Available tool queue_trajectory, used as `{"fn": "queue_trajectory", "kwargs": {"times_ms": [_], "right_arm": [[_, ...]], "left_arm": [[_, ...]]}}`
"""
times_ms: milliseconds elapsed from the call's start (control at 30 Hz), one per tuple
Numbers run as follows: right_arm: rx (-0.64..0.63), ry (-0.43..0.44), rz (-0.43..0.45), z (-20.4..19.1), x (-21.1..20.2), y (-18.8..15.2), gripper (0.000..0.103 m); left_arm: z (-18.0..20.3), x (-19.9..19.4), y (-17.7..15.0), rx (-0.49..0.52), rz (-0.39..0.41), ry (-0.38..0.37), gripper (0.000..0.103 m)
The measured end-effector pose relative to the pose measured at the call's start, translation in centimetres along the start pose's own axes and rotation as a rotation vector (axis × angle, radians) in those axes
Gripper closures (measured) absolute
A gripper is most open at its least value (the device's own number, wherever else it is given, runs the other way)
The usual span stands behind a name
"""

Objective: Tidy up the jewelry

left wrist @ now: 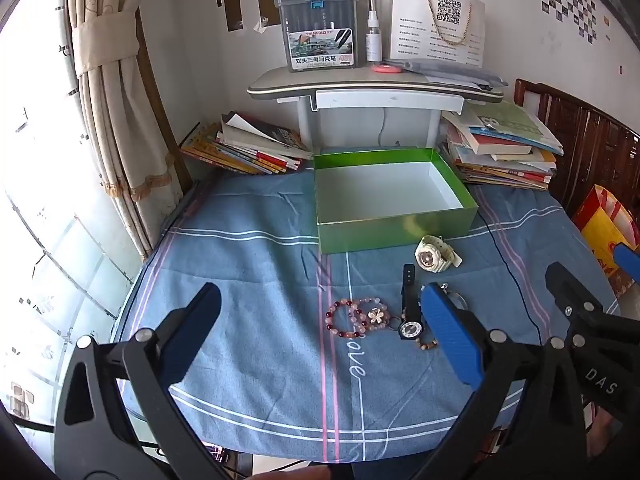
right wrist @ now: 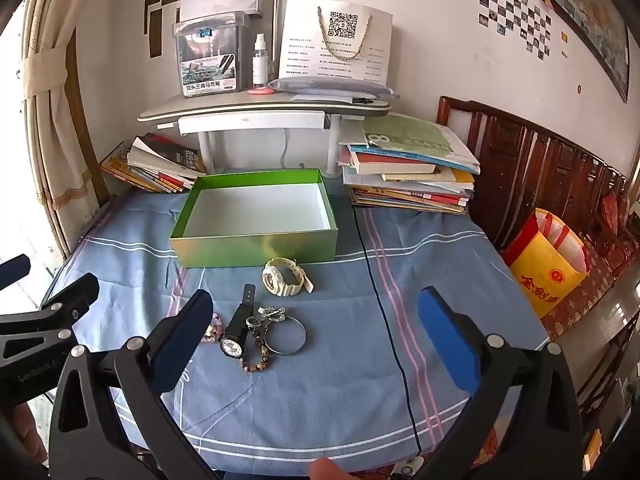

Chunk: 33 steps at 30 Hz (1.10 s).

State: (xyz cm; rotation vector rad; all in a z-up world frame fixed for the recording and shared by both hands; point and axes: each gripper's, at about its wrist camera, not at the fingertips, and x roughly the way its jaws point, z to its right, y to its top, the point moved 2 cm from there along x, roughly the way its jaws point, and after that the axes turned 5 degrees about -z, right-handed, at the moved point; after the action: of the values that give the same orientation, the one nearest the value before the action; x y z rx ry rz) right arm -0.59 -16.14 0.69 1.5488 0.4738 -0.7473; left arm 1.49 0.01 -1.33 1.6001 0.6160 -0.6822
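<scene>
Looking along the left gripper point(left wrist: 320, 320), the left wrist view shows its two blue fingers point(left wrist: 450, 332) spread wide with nothing between them but the blue striped cloth point(left wrist: 248, 272). At frame centre an open green box point(left wrist: 394, 222) sits on the cloth, its white inside bare. Just below its lower right corner lies a cream watch point(left wrist: 434, 257). Lower still, a black watch point(left wrist: 409, 308) stretches downward, its dial at the bottom end. Left of that dial lie red and pink bead bracelets point(left wrist: 354, 316), touching one another. At the right edge of the frame part of the right gripper point(left wrist: 592, 280) shows, its fingers apart.

From the right wrist view, the right gripper point(right wrist: 316, 328) is likewise wide and holds nothing. The green box point(right wrist: 256, 246) sits left of centre, with the cream watch point(right wrist: 282, 276) just below its front wall. The black watch point(right wrist: 238, 326) lies in the middle of the frame. Right of it sit a silver bangle point(right wrist: 286, 338) and a brown bead bracelet point(right wrist: 258, 354), the bracelet touching the bangle's left side. The pink beads point(right wrist: 212, 330) peek out beside the gripper's left finger. Book stacks point(right wrist: 408, 168) flank a small grey stand point(right wrist: 260, 106) along the upper part of the frame.
</scene>
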Motion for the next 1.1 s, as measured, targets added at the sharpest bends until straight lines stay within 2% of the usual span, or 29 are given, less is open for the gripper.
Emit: {"fn": "queue_trajectory", "kwargs": {"times_ms": [967,1100], "right_arm": [[-0.011,-0.010,0.004,0.32,0.40,-0.37,0.003],[-0.011,-0.009,0.004,-0.06,-0.51,-0.12,0.003]], "left_arm": [[-0.14,-0.02,-0.18,-0.003,-0.013,-0.001,0.004],[-0.09,-0.22,-0.32,-0.003,-0.012,0.000,0.004]]}}
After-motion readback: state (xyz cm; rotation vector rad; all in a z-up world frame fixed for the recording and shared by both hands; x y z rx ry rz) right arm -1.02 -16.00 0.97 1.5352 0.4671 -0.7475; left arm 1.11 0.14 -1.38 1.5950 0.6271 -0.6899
